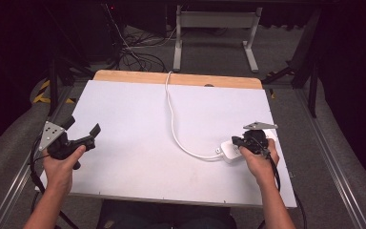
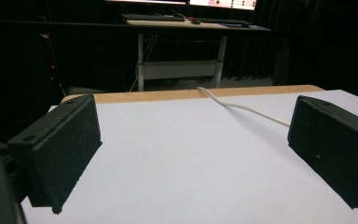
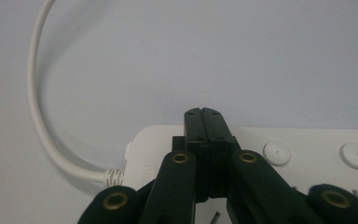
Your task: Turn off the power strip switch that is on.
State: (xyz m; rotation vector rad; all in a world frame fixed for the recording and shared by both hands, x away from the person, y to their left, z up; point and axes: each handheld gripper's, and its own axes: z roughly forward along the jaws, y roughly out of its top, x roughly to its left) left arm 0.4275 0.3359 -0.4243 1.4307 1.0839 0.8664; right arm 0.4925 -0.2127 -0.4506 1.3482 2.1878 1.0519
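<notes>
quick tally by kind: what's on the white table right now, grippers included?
White plastic power strip with round buttons: 1
White power cord running from the strip to the far table edge: 1
Black two-jaw grippers: 2, the left gripper with jaws apart, the right gripper with jaws together over the strip
Total: 4

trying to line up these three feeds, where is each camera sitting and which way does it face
High view: fixed above the person's side, looking forward and down on the white table; both forearms show, the left hand-held gripper and the right hand-held gripper.
Left gripper view: rides the left hand-held gripper, low over the table, facing a far desk; its jaws stand wide apart.
Right gripper view: rides the right hand-held gripper, looking down at the power strip; its jaws are together.
Shared: the white cable appears in all three.
</notes>
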